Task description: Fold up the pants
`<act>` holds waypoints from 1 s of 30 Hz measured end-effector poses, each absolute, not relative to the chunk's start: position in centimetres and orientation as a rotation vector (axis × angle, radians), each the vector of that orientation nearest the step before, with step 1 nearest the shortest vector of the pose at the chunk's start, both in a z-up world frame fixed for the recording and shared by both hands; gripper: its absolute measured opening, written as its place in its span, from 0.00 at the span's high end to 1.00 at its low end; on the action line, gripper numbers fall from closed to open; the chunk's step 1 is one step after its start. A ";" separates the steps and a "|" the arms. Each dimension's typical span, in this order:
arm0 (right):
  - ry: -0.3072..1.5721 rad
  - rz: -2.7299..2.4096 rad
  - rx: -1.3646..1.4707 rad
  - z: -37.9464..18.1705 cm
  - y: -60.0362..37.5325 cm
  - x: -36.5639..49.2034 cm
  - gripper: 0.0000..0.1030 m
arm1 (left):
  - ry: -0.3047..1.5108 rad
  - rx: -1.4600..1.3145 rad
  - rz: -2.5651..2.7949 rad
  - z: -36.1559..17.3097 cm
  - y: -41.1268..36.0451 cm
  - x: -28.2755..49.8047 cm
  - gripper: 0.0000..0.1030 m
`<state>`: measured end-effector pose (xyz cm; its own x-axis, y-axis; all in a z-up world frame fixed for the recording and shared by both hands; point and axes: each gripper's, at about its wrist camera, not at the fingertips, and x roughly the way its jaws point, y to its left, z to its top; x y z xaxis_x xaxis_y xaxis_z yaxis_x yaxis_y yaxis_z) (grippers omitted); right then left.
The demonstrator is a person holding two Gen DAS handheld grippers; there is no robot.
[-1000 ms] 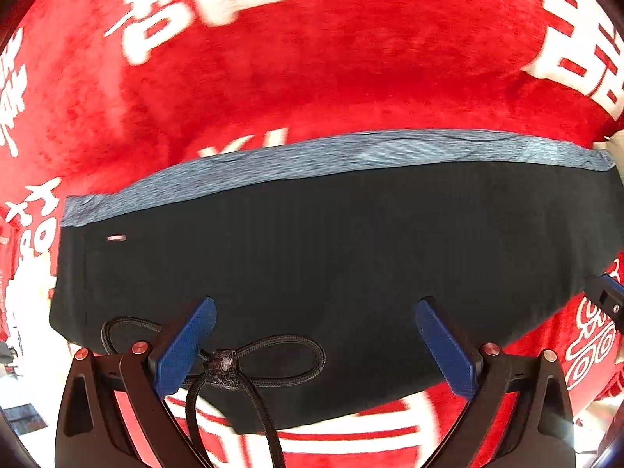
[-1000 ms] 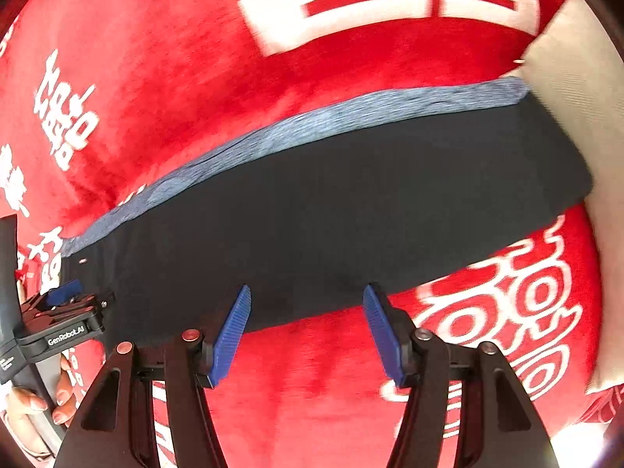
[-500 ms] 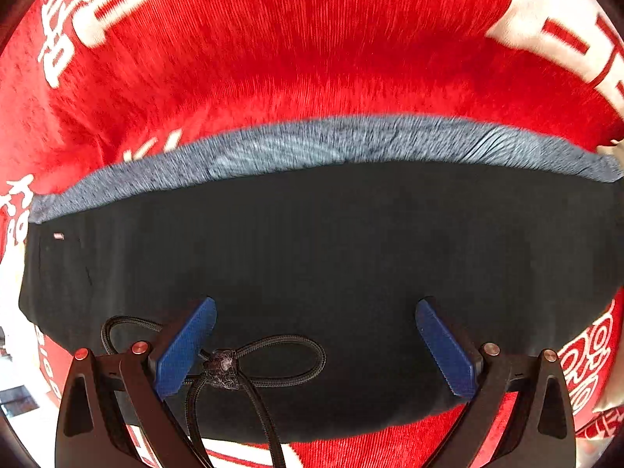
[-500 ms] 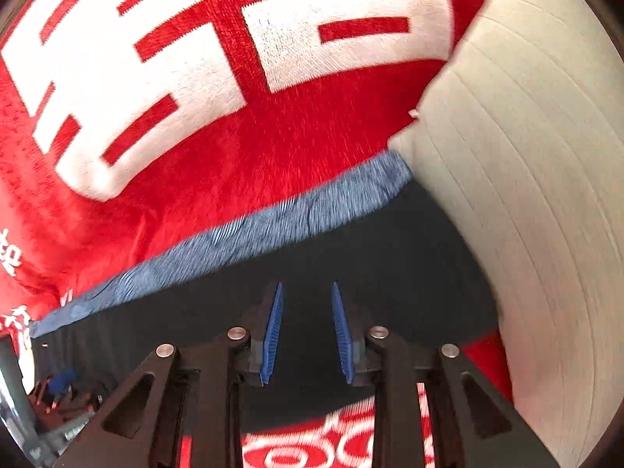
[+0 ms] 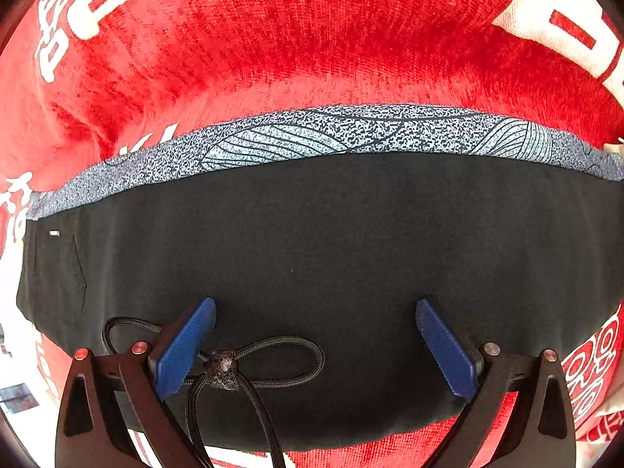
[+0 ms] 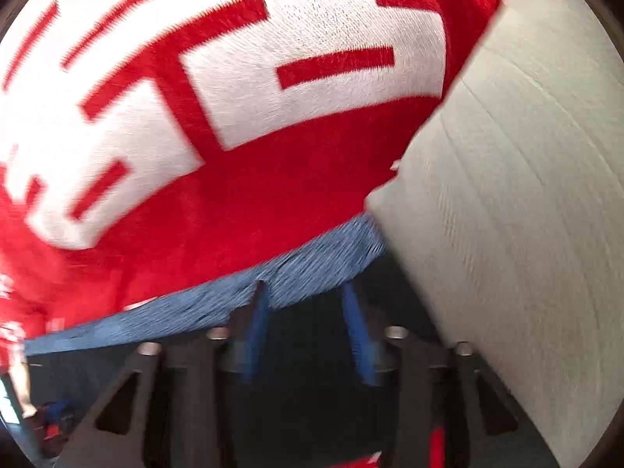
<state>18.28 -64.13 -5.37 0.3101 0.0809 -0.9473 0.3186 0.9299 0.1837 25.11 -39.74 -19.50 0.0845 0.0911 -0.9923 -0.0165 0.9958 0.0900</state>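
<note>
The black pants lie flat across the middle of the left wrist frame on a red blanket, grey patterned strip along the upper edge. The left gripper hangs wide open and empty over the lower hem; the right gripper, blurred, is opening with nothing pinched, over the pants' end beside a beige cushion. To fold well, each should probably pinch both layers at an edge before lifting together.

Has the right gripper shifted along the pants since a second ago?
Yes. The right gripper has travelled along the pants toward their end at the beige cushion, which now fills the right of its view. Its jaws are opening, gripping nothing.
</note>
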 end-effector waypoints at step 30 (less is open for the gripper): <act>0.797 -0.274 1.167 -9.9 -65.5 3.7 0.45 | 1.437 0.189 0.003 -16.2 -50.0 25.4 0.00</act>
